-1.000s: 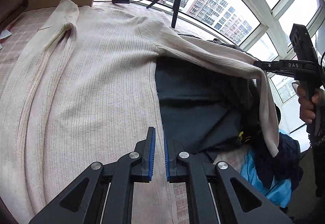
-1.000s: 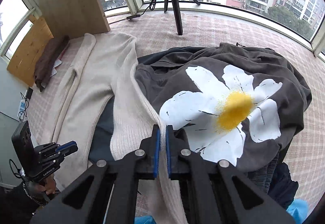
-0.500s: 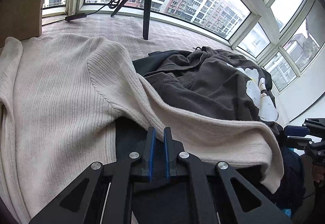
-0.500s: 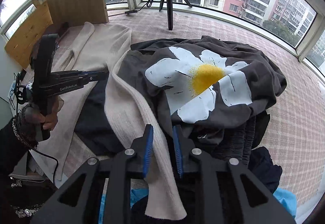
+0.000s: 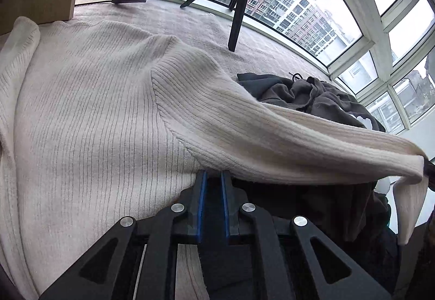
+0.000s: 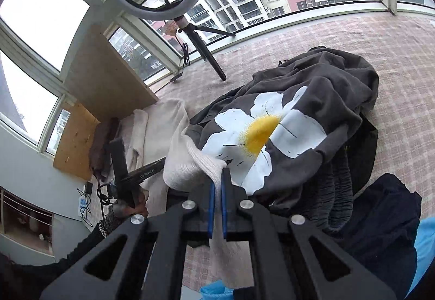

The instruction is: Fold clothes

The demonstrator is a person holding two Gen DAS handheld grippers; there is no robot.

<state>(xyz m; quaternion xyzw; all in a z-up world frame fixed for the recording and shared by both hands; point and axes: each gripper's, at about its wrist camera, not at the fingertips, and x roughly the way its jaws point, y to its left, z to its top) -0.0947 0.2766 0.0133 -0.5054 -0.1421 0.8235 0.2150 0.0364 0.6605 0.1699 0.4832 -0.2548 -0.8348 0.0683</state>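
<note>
A cream ribbed sweater (image 5: 89,120) lies flat on the checked surface. Its sleeve (image 5: 285,142) is stretched out to the right, off the surface. My right gripper (image 6: 216,183) is shut on the cuff end of that sleeve (image 6: 190,164), and the cuff hangs down below the pads. In the left wrist view the right gripper shows only as a dark tip (image 5: 430,171) at the cuff. My left gripper (image 5: 212,177) is shut with a thin gap between the pads. Its tips sit under the sweater's underarm, with nothing visibly clamped. In the right wrist view a hand (image 6: 136,200) holds it.
A dark grey sweatshirt with a white and yellow daisy (image 6: 272,131) is heaped right of the sweater. Navy (image 6: 380,218) and blue (image 6: 425,243) clothes lie nearer. A ring light on a tripod (image 6: 206,55) stands by the windows. A wooden board (image 6: 103,77) leans at the far left.
The right gripper let the sleeve go, opened, then closed on its cuff and lifted it. The left gripper slid along the sweater's side up to the underarm.
</note>
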